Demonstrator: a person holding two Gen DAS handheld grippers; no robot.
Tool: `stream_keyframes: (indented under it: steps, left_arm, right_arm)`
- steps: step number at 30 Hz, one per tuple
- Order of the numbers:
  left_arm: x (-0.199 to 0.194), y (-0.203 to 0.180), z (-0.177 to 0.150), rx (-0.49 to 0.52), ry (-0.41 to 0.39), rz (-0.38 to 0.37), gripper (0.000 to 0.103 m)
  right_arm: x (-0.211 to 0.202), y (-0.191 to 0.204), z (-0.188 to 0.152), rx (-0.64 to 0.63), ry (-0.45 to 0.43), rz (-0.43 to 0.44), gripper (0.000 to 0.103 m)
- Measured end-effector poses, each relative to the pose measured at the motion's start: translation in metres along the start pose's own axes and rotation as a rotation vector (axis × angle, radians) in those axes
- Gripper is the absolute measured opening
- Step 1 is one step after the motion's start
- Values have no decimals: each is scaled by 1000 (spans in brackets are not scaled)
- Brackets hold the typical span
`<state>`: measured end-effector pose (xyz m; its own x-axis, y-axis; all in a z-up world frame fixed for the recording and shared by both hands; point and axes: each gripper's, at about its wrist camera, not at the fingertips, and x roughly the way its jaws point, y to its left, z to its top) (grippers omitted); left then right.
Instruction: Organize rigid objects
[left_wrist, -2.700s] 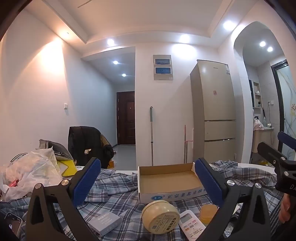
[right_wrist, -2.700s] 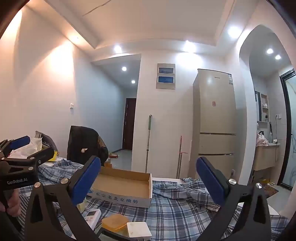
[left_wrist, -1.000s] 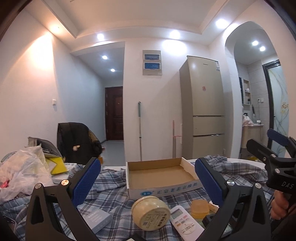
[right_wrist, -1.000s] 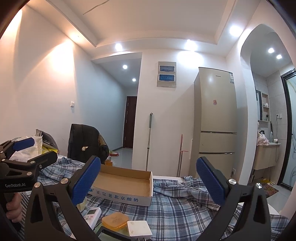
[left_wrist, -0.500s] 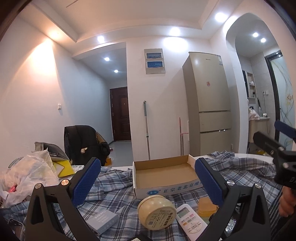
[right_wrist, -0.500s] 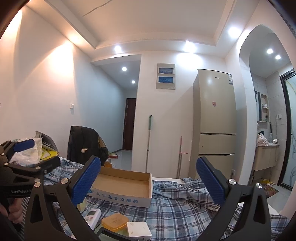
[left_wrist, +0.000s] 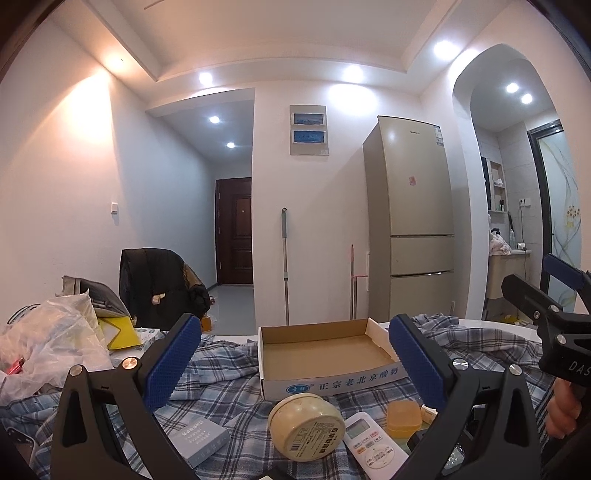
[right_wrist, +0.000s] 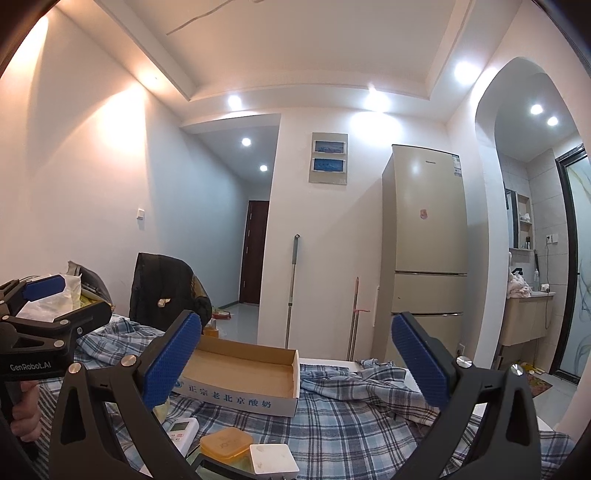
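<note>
Both the left gripper (left_wrist: 293, 354) and the right gripper (right_wrist: 295, 354) hover wide, empty; round tin (left_wrist: 306, 426), remote (left_wrist: 371, 445) and orange case (left_wrist: 403, 413) lie just before the empty cardboard tray (left_wrist: 325, 382), awaiting collection.

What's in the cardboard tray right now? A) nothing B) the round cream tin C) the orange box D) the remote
A: the cardboard tray shows only its bare brown floor, while the round cream tin, the remote and the orange box all lie on the plaid cloth in front of it.
</note>
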<state>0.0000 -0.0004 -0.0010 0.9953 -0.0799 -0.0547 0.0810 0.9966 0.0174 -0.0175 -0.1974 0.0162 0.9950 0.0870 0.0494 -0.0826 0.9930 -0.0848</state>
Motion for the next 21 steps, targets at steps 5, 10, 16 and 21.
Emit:
stream_keyframes:
  steps: [5,10,16,21]
  left_arm:
    - [4,-1,-1,5,16,8,103]
    - [3,3,-1,-13,15,3,103]
    - [3,8,-2,-31,16,0,103]
    - [5,7,-2,-31,27,-7,103]
  right_arm:
    - [4,-4,-1,16,24,-4,103]
    - [5,-6,-1,28,36,-8,103]
    - [3,-4,-1,14,26,-4,103]
    - [4,-6,-1,18,37,-2,103]
